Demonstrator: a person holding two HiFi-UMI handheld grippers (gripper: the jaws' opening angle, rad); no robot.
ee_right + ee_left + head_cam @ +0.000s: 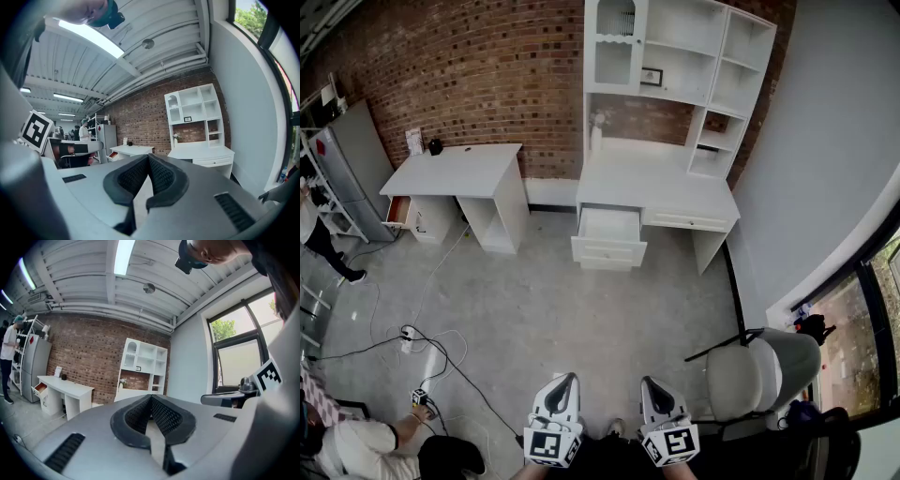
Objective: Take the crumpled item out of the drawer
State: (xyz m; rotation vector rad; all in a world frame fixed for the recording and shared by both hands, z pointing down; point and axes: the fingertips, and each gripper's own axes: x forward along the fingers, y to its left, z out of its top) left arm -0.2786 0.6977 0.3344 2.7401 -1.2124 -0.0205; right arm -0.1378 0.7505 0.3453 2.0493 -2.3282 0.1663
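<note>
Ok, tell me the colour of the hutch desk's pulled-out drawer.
White: the pulled-out drawer shows best in the head view.

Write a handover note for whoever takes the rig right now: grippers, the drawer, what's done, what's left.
Grippers: left hand-held gripper shut and empty; right hand-held gripper shut and empty.
Position: both are well back from the furniture, across the floor.
Things: the hutch desk has its left drawer pulled open. The smaller desk also has a side drawer open. The crumpled item can't be made out in either from here.
Done: nothing yet.
Left: walk up, find the item, open one gripper, grasp it and lift it out.
</note>
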